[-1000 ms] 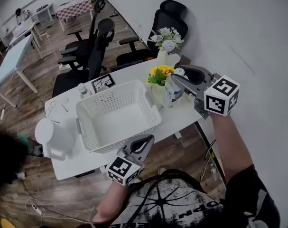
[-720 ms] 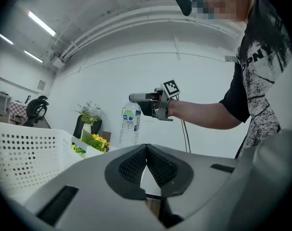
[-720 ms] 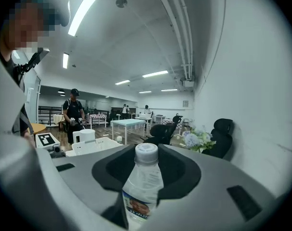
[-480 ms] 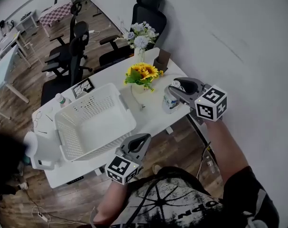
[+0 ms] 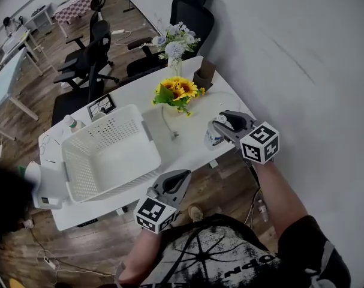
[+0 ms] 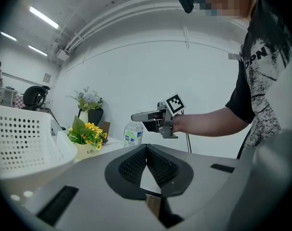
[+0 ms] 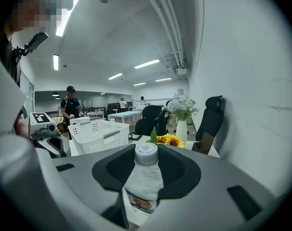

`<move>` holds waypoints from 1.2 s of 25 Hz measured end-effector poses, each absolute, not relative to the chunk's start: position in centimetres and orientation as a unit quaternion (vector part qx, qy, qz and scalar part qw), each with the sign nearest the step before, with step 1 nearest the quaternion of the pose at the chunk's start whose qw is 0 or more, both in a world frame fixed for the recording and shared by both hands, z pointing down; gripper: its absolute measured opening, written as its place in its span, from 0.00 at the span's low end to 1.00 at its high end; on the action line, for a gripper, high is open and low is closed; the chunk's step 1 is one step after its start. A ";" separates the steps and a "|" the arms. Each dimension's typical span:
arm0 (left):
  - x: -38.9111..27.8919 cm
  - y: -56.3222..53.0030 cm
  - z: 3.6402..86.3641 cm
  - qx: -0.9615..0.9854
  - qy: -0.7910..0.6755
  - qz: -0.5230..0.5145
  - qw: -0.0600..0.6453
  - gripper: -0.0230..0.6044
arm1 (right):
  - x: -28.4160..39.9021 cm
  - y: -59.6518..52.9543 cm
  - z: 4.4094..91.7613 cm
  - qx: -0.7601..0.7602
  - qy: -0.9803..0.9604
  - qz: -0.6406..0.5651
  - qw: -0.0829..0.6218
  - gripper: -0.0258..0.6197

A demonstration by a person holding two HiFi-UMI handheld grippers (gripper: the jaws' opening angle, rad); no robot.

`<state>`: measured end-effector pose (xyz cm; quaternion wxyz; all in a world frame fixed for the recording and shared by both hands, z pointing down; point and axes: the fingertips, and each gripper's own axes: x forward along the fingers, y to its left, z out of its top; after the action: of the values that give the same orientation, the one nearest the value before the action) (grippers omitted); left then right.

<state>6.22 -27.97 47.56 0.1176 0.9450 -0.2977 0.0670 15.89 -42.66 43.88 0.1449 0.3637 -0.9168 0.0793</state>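
One bottle (image 7: 143, 182) stands pinched between the jaws of the right gripper (image 5: 225, 122), at the right near corner of the table (image 5: 184, 146), near the sunflowers (image 5: 179, 90); I cannot tell whether it is lifted. That gripper's view has just swung toward the basket (image 5: 80, 173) while the bottle kept its place, so the grip seems firm; the left gripper (image 5: 179, 176), jaws pressed together and empty, hovers off the near edge.

right claw (image 5: 221, 121) at bottle (image 5: 212, 138) | left claw (image 5: 179, 177) near basket (image 5: 80, 174) (white, on table (image 5: 187, 144))
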 end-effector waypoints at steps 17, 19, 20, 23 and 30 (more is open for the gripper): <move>6.8 -29.8 50.3 0.921 -0.351 0.083 0.146 0.05 | 15.0 -44.6 51.1 0.325 -0.923 0.104 0.181 0.29; 6.9 -29.9 50.5 0.920 -0.352 0.084 0.148 0.05 | 15.0 -44.7 51.2 0.322 -0.924 0.103 0.177 0.29; 6.9 -29.9 50.6 0.920 -0.353 0.084 0.149 0.05 | 15.0 -44.7 51.2 0.321 -0.925 0.103 0.174 0.29; 6.9 -30.1 50.7 0.919 -0.353 0.087 0.150 0.05 | 14.8 -44.6 51.2 0.317 -0.928 0.102 0.167 0.29; 7.3 -30.1 50.6 0.919 -0.354 0.087 0.148 0.05 | 14.6 -44.3 51.4 0.314 -0.931 0.097 0.159 0.29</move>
<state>7.26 -30.13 50.56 0.1484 0.9192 -0.3543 0.0872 14.64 -44.34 51.37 0.1591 0.3136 -0.9311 0.0972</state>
